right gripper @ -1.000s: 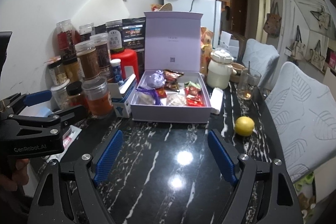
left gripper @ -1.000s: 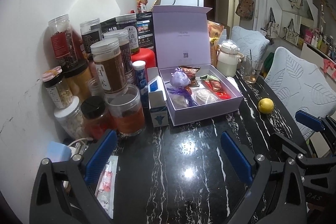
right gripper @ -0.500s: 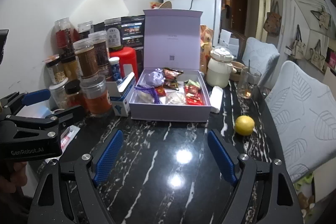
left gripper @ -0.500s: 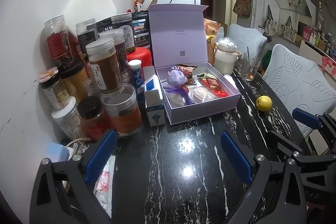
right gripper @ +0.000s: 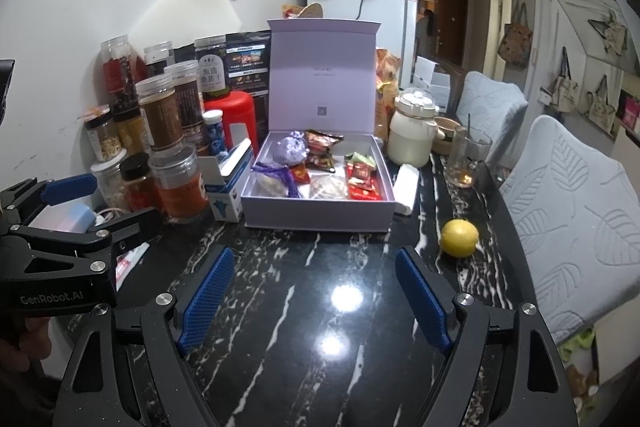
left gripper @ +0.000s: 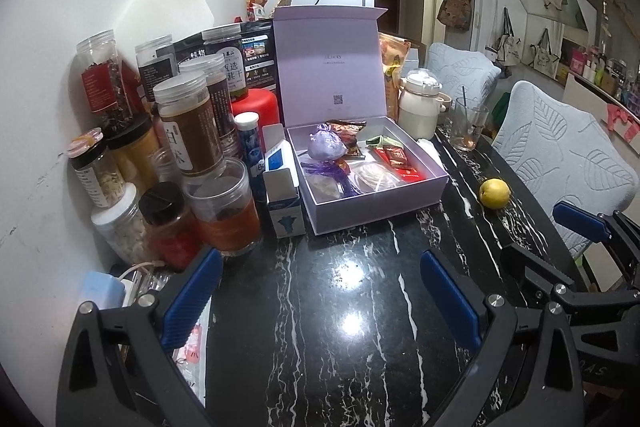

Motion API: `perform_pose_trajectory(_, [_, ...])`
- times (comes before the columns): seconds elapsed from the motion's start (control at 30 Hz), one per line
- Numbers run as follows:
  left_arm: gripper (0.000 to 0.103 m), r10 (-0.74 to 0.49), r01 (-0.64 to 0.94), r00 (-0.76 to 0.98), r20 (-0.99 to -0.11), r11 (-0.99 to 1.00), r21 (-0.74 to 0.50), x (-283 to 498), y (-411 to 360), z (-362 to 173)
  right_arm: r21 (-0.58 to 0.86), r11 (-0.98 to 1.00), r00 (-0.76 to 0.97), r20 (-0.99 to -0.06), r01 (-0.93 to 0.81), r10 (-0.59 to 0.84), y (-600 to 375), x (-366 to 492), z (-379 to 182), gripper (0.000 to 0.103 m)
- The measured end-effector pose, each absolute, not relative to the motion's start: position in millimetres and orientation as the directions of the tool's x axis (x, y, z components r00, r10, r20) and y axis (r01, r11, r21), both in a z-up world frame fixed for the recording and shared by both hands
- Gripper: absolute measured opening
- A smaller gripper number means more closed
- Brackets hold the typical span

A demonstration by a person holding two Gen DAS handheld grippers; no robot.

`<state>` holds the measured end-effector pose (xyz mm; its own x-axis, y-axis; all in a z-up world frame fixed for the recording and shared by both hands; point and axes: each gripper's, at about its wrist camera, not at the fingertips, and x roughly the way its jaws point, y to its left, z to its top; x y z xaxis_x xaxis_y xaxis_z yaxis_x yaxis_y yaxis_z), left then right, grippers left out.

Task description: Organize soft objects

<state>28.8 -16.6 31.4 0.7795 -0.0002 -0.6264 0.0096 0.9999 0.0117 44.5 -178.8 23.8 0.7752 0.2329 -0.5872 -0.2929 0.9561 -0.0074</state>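
Left tongs (left gripper: 320, 291): released, blue pads wide apart, nothing between them, poised over bare black white-veined marble worktop (left gripper: 320, 347). Right tongs (right gripper: 316, 295): likewise released and empty, above the same worktop.

Lilac rectangular cardboard gift box (right gripper: 316, 215), hinged lid upright: on the worktop beyond both tongs, well apart from the pads. In the right wrist view, roughly centred ahead of the right tongs; in the left wrist view, ahead and slightly right of centre.

Inside the box: shiny purple drawstring pouch (left gripper: 326, 147) at the far left corner; dark brown crinkled snack packet (left gripper: 348, 131) just beside it; red foil sweet wrappers (left gripper: 396, 163) along the right side; clear plastic packets (left gripper: 374, 179) near the front wall.

Left of the box, touching or nearly touching: small white-and-blue carton (left gripper: 282, 203), flap open. Further left: cluster of clear plastic storage jars (left gripper: 192, 131). Right of the box: round yellow fruit (right gripper: 459, 237), apart from it on the worktop.

Hard to make out: contents of the clear packets; purple ribbon-like item at the front left of the box, partly overlapped by the pouch. Lower part of the left tongs' far finger cut off behind the right tongs' frame at the right edge of the left wrist view.
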Motion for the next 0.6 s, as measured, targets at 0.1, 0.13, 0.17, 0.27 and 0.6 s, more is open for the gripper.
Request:
perform_pose_trajectory(0.1, [0.101,0.006,0.004,0.778,-0.628,1.0,0.014,28.1,-16.9,31.2,-0.009,0.957,0.774,-0.589,-0.291,0.23,-179.2,43.2,24.0,0.084])
perform_pose_trajectory(0.13, [0.101,0.006,0.003,0.777,-0.629,1.0,0.013,27.9,-16.7,31.2,-0.009,0.957,0.774,-0.589,-0.291,0.23,-179.2,43.3,24.0,0.084])
perform_pose_trajectory(0.17, [0.101,0.005,0.002,0.777,-0.63,1.0,0.011,28.2,-16.6,31.3,-0.009,0.957,0.774,-0.59,-0.29,0.229,-179.6,42.8,24.1,0.084])
perform_pose_trajectory(0.27, [0.101,0.004,0.0,0.775,-0.632,1.0,0.007,27.7,-16.1,31.1,-0.009,0.958,0.775,-0.59,-0.288,0.227,-180.5,41.6,24.0,0.084])
perform_pose_trajectory(0.6, [0.101,0.001,0.01,0.777,-0.629,1.0,0.013,26.3,-17.6,32.4,-0.01,0.96,0.776,-0.592,-0.279,0.22,-182.5,39.9,23.0,0.084])
